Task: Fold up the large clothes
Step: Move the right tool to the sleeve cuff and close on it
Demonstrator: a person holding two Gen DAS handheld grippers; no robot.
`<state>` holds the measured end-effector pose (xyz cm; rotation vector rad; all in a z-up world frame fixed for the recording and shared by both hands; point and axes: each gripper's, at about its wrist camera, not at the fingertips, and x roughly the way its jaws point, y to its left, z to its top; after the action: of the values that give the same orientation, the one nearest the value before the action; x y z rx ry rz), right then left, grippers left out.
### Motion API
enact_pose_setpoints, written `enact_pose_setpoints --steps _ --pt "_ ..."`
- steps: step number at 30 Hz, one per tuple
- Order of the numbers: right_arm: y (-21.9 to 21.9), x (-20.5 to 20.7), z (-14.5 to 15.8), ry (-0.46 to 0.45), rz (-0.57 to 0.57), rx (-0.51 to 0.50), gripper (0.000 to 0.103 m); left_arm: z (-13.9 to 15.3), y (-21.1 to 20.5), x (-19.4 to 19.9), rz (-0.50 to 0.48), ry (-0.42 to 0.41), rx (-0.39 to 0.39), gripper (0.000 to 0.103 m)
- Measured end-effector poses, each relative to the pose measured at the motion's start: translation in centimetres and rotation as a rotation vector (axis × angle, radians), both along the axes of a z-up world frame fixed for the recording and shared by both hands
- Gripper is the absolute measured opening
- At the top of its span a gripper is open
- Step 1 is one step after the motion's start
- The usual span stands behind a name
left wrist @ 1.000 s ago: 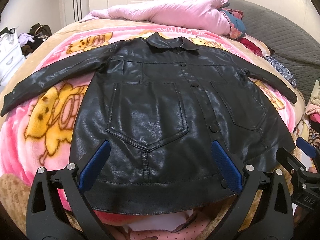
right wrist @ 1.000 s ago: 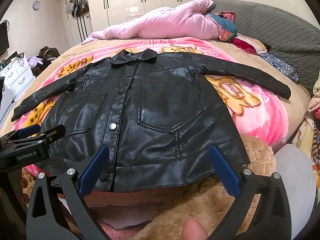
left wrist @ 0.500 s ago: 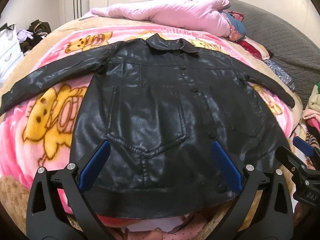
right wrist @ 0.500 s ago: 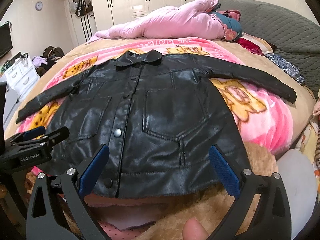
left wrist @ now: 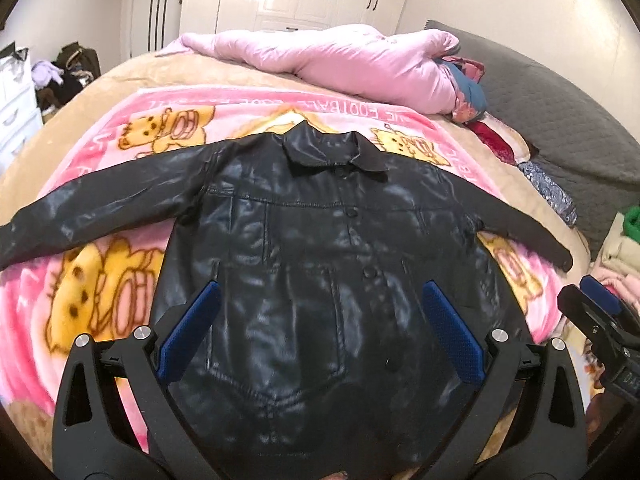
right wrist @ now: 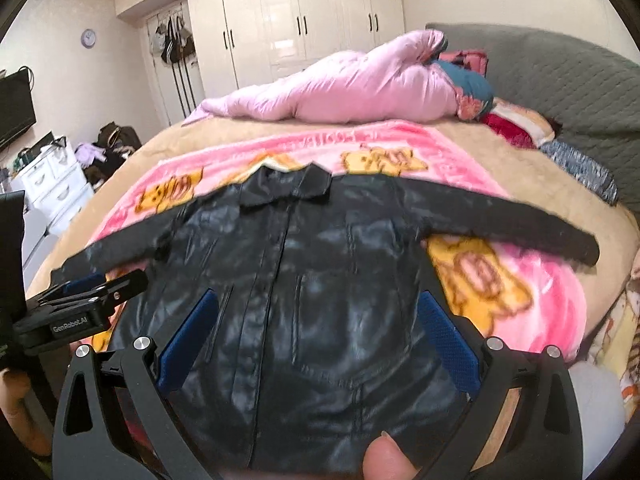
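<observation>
A black leather jacket (left wrist: 320, 248) (right wrist: 312, 272) lies flat and buttoned on a pink cartoon blanket (left wrist: 100, 280), collar away from me, both sleeves spread out sideways. My left gripper (left wrist: 320, 332) hovers open over the jacket's lower front, nothing between its blue pads. My right gripper (right wrist: 318, 338) is open too, above the lower right half of the jacket. Each gripper shows at the edge of the other's view: the right gripper (left wrist: 600, 320) at the right, the left gripper (right wrist: 80, 300) at the left. The hem is hidden below both frames.
A pink padded coat (left wrist: 340, 64) lies bunched along the far side of the bed. A grey quilted headboard (left wrist: 560, 120) and folded clothes (left wrist: 624, 256) are at the right. White drawers (right wrist: 52, 184) and wardrobes (right wrist: 300, 20) stand beyond. A fingertip (right wrist: 386, 460) shows at the bottom.
Both grippers have risen and tilted up from the hem, so the jacket sits lower and farther in both views. The jacket itself has not moved.
</observation>
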<state>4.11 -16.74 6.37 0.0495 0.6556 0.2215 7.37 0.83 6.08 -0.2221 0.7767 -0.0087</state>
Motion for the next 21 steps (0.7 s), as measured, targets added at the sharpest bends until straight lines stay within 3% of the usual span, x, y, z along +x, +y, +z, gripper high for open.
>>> enact_pose_setpoints --steps 11,15,21 --pt "-1.7 5.2 2.0 -0.008 -0.012 0.039 0.099 2.1 -0.6 4.6 -0.002 -0.049 0.0 0.095" --pt "-2.8 6.9 2.6 -0.023 -0.057 0.062 0.099 1.9 -1.3 6.2 -0.027 -0.043 -0.02 0.095" --pt "-4.9 9.9 4.5 -0.055 -0.158 0.094 0.099 2.2 -3.1 7.9 -0.032 -0.043 0.034 0.095"
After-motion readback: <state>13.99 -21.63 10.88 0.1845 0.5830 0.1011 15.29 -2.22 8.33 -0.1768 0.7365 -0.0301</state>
